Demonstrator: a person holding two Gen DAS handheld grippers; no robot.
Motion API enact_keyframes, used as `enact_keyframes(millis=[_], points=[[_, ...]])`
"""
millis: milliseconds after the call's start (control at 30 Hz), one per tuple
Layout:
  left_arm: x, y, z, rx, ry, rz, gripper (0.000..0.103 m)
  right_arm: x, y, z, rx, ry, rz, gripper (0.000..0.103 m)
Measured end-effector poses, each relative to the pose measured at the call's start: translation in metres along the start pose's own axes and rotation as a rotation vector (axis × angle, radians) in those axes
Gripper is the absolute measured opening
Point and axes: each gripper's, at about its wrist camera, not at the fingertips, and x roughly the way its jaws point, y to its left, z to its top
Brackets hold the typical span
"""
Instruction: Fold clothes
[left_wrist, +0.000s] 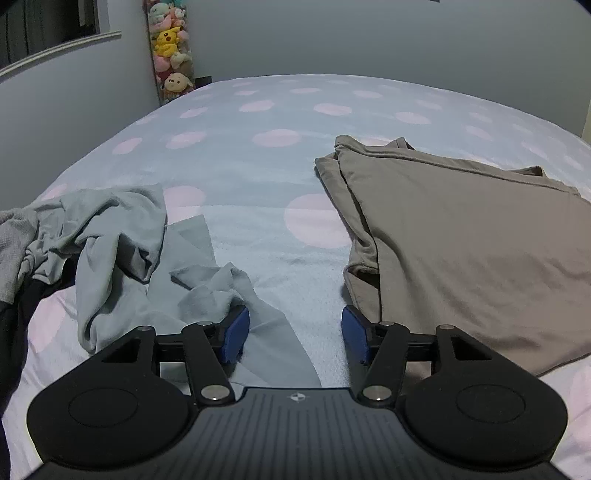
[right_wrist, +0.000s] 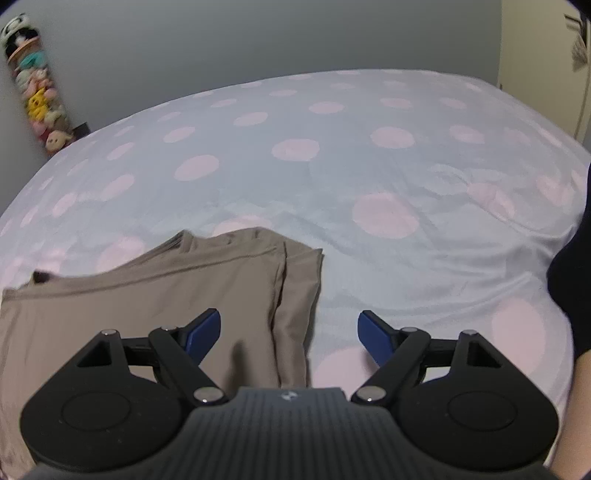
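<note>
Black grippers (left_wrist: 295, 334) w/ blue pads (left_wrist: 236, 328), silver screws; dark sleeve (right_wrist: 576, 295), prob.

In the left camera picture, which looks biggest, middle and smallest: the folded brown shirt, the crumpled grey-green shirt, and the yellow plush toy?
1. Folded brown shirt, largest.
2. Crumpled grey-green shirt, somewhat smaller.
3. Yellow plush toy, smallest, though it sits far from the camera, so its true size is unsure.

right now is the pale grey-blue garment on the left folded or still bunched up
Bunched up, not folded: the pale grey-blue garment lies crumpled in loose twists on the polka-dot bedspread, unlike the taupe garment, which lies in flat layers.
</note>
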Motion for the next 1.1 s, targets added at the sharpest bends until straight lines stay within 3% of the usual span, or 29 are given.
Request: enact_keyframes(millis=[133,300,367,467,767,1100], points=[[0.000,0.004,0.000,-0.040,-0.005,-0.012,0.055,0.020,-0.005,0.005,0.044,0.016,-0.003,0.079],[0.002,0.001,0.001,-0.033,-0.006,-0.006,0.055,0.041,-0.007,0.003,0.078,0.066,0.017,0.050],[0.002,0.000,0.001,-0.029,-0.007,-0.003,0.056,0.044,-0.004,0.001,0.069,0.074,0.034,0.028],[0.003,-0.002,0.001,-0.024,-0.007,0.001,0.056,0.042,0.007,0.001,0.037,0.073,0.038,0.012],[-0.006,0.013,0.004,-0.167,-0.006,-0.071,0.056,-0.015,0.055,0.024,-0.024,-0.026,0.125,0.010],[-0.015,0.038,0.007,-0.294,-0.004,-0.126,0.050,-0.059,0.155,0.031,-0.134,-0.077,0.253,0.009]])
